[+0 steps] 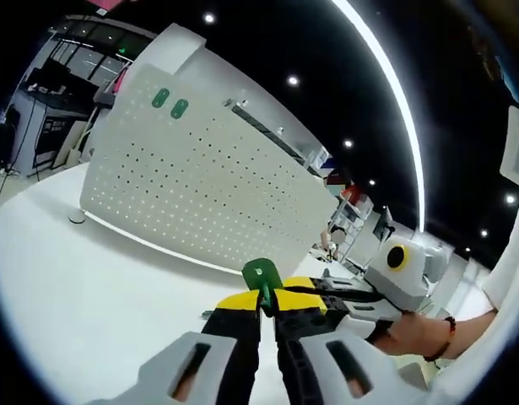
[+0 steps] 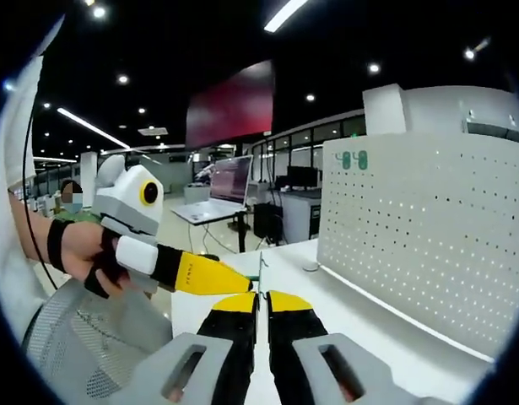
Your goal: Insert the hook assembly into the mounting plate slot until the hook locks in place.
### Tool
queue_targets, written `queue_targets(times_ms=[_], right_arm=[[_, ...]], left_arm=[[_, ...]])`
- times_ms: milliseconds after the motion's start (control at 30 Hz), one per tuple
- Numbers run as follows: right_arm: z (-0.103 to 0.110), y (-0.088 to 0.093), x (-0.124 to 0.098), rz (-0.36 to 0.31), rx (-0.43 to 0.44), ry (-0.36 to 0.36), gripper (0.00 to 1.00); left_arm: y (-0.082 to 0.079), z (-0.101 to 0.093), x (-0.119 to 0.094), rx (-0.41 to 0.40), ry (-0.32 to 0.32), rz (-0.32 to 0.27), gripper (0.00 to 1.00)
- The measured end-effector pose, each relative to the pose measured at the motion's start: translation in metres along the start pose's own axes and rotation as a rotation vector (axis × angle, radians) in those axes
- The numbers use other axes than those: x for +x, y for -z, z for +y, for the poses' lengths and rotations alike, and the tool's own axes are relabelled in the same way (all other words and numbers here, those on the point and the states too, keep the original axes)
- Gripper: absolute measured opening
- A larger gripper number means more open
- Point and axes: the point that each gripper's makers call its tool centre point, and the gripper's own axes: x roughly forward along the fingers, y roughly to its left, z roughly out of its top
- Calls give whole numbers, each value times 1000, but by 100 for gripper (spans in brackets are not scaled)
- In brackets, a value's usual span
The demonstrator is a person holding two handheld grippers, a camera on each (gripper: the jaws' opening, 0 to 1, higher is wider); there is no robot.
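Left gripper (image 1: pixel 266 305) fingers pinch the green hook (image 1: pixel 262 276); right gripper (image 2: pixel 260 301) fingers closed on its wire.

Left gripper view looks low across the white table (image 1: pixel 90 287) at the pegboard (image 1: pixel 200 186) filling frame centre; right gripper view sees it at frame right — both share board and table.
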Motion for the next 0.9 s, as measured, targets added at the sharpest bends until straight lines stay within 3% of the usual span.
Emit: queue_targets(times_ms=[200, 433, 500, 800, 900], right_arm=[[1, -2, -1, -19, 25, 17, 2], [0, -6, 0, -39, 25, 18, 2], [0, -5, 1, -26, -3, 17, 2], [0, 1, 2, -11, -8, 12, 2], [0, -2, 2, -30, 1, 14, 2]], left_arm=[[-2, -1, -2, -7, -1, -9, 5], [4, 0, -4, -31, -9, 27, 8], [4, -3, -5, -28, 1, 18, 4], [3, 0, -7, -49, -14, 16, 10], [3, 0, -6, -45, -10, 23, 6]])
